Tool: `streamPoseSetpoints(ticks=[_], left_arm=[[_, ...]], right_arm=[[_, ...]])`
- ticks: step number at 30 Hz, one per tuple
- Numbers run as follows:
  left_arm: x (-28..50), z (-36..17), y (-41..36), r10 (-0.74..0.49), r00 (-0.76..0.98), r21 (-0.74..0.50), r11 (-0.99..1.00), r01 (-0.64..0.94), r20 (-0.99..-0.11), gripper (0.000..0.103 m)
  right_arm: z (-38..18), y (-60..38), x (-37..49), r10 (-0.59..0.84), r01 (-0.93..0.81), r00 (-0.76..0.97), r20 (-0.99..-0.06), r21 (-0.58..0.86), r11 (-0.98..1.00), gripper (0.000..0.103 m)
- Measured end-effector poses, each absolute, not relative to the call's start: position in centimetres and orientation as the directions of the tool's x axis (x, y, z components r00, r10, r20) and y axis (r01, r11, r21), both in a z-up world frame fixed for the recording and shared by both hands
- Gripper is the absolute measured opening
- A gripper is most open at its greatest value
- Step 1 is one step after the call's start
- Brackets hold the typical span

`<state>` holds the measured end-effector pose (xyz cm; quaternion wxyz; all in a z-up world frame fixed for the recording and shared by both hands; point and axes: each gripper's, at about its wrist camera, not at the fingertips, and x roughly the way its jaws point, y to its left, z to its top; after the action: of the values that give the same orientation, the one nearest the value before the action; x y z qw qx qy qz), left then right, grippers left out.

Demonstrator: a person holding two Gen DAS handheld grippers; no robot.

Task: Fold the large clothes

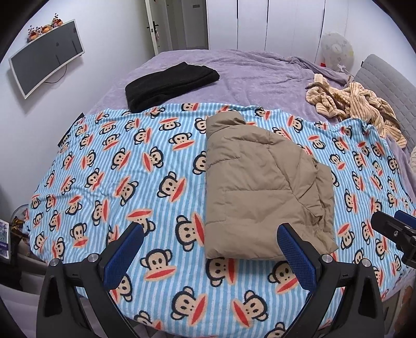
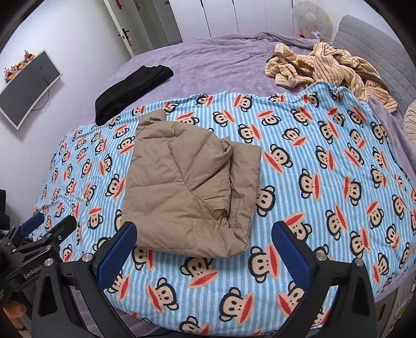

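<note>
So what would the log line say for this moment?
tan jacket: folded on monkey blanket | left hand-held gripper: open, empty | right hand-held gripper: open, empty

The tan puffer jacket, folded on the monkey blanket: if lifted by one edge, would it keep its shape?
Probably not. The tan puffer jacket looks soft and quilted, so its loose layers would likely flop open. Its puffiness suggests it is light for its bulk, perhaps slippery.

Home bedroom. Large bed (image 1: 260,65) under a purple fleece cover, topped with a blue striped monkey-print blanket (image 1: 135,182). Folded black garment (image 1: 169,83) and crumpled striped clothing (image 1: 358,104) on the cover. White wardrobe doors (image 1: 291,23) behind, grey padded headboard (image 1: 384,78), wall-mounted screen (image 1: 44,57), small fan (image 1: 336,49).
</note>
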<state>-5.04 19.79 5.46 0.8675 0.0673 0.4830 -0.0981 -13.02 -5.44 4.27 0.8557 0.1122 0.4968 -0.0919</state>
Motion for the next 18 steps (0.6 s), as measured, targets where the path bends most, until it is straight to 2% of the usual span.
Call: streamPoseSetpoints(ticks=[18], left_arm=[[-5.53,5.75,19.70,-0.103,0.511,0.017,0.974,0.226,-0.854,0.103]], right_arm=[[4.30,-5.50,-13.45,-0.044,0.277,0.487,-0.873,0.107,0.955,0.103]])
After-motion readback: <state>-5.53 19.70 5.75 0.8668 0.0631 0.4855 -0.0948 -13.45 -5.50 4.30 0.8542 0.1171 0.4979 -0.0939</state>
